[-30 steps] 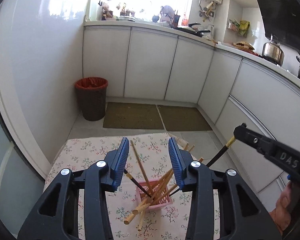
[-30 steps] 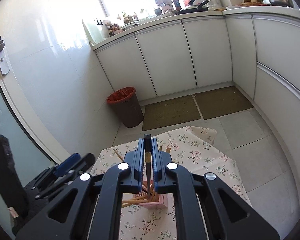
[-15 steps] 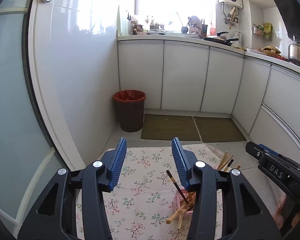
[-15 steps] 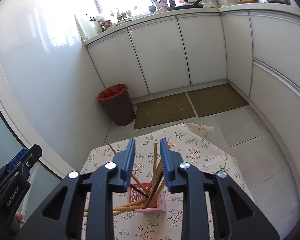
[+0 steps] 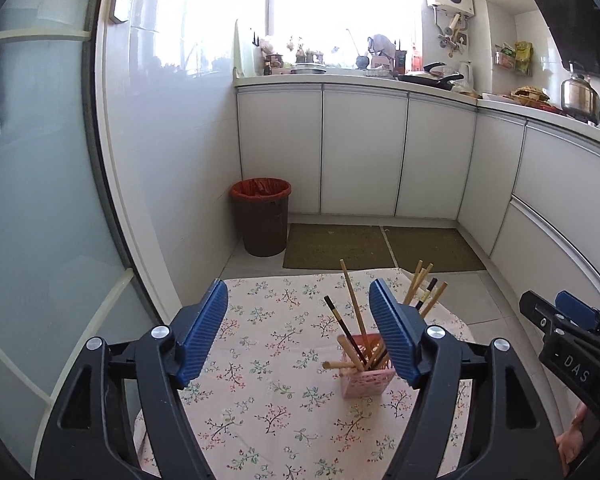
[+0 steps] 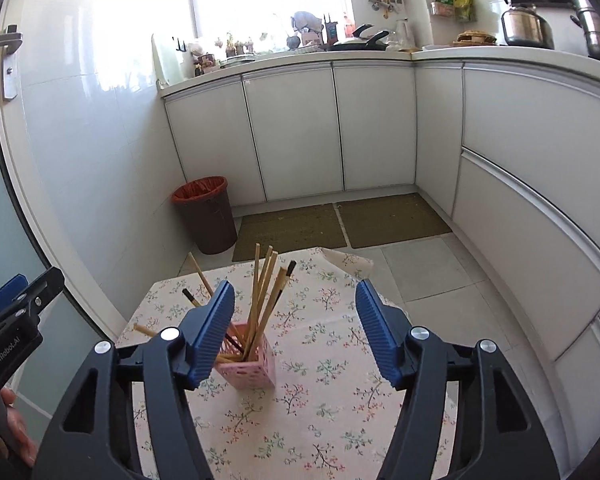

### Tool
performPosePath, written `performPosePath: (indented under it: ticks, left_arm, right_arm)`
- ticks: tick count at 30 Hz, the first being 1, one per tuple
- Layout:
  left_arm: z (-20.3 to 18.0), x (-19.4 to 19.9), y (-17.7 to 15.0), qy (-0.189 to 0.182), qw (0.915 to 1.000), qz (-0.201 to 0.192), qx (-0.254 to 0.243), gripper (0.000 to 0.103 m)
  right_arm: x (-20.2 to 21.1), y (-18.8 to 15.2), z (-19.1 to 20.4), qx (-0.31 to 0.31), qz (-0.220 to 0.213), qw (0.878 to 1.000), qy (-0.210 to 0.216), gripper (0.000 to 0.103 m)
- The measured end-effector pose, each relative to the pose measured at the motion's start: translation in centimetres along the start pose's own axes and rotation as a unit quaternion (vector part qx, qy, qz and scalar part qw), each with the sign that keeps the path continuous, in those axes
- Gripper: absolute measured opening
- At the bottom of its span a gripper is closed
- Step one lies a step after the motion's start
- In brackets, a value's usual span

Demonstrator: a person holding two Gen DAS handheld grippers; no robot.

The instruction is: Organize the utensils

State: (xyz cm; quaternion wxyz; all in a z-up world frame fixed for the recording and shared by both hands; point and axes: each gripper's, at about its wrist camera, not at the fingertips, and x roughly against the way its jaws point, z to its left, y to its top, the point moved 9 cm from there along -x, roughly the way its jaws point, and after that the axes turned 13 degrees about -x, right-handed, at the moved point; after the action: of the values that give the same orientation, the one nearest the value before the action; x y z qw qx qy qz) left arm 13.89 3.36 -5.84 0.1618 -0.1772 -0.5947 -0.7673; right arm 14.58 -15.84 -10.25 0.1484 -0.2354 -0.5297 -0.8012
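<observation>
Above the pink holder, both grippers' fingers spread wide, empty.

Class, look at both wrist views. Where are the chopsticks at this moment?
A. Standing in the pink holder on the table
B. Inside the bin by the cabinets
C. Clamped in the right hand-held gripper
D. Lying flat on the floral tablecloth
A: the chopsticks stand leaning in the pink holder on the table, and both the left hand-held gripper and the right hand-held gripper are open and hold nothing.
</observation>
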Motion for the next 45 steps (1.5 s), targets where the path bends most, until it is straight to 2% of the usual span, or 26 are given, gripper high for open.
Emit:
performPosePath:
  ticks: [3, 6, 16, 21, 24, 26, 30, 45]
  left_arm:
    - [-0.4, 1.5, -0.6, 0.004, 1.0, -0.004, -0.004, 0.081]
    - [-0.5, 3.0, -1.3, 0.01, 0.9999, -0.005, -0.003, 0.095]
    - [-0.9, 6.7, -3.0, 0.025, 0.9997, 0.004, 0.001, 0.096]
    - [-2.1, 7.9, -4.2, -0.006, 0.9999, 0.011, 0.008, 0.096]
    - [-1.9, 8.4, -4.7, 0.008, 0.9998, 0.01, 0.016, 0.096]
    - [-2.0, 8.6, -5.0, 0.004, 0.9997, 0.012, 0.018, 0.096]
    - [-2.5, 8.8, -5.1, 0.007, 0.9997, 0.023, 0.008, 0.096]
    - [-2.8, 9.9, -4.8, 0.008, 0.9999, 0.01, 0.008, 0.096]
  right_arm:
    - [1.8, -0.6, -0.7, 0.0, -0.007, 1.0, -0.009, 0.07]
    - [3.4, -1.1, -1.0, -0.002, -0.019, 1.0, -0.014, 0.08]
    - [7.3, -3.2, -2.8, -0.003, -0.035, 0.998, -0.045, 0.096]
    - [8.8, -3.7, -3.3, 0.002, -0.044, 0.998, -0.05, 0.096]
    - [9.1, -4.4, -3.6, 0.004, -0.027, 0.998, -0.052, 0.096]
    - [9.2, -4.7, -3.5, 0.013, -0.018, 0.998, -0.055, 0.096]
    - [9.8, -4.9, -3.8, 0.02, -0.023, 0.998, -0.059, 0.096]
    - [11.4, -4.4, -5.1, 0.005, -0.033, 0.997, -0.065, 0.096]
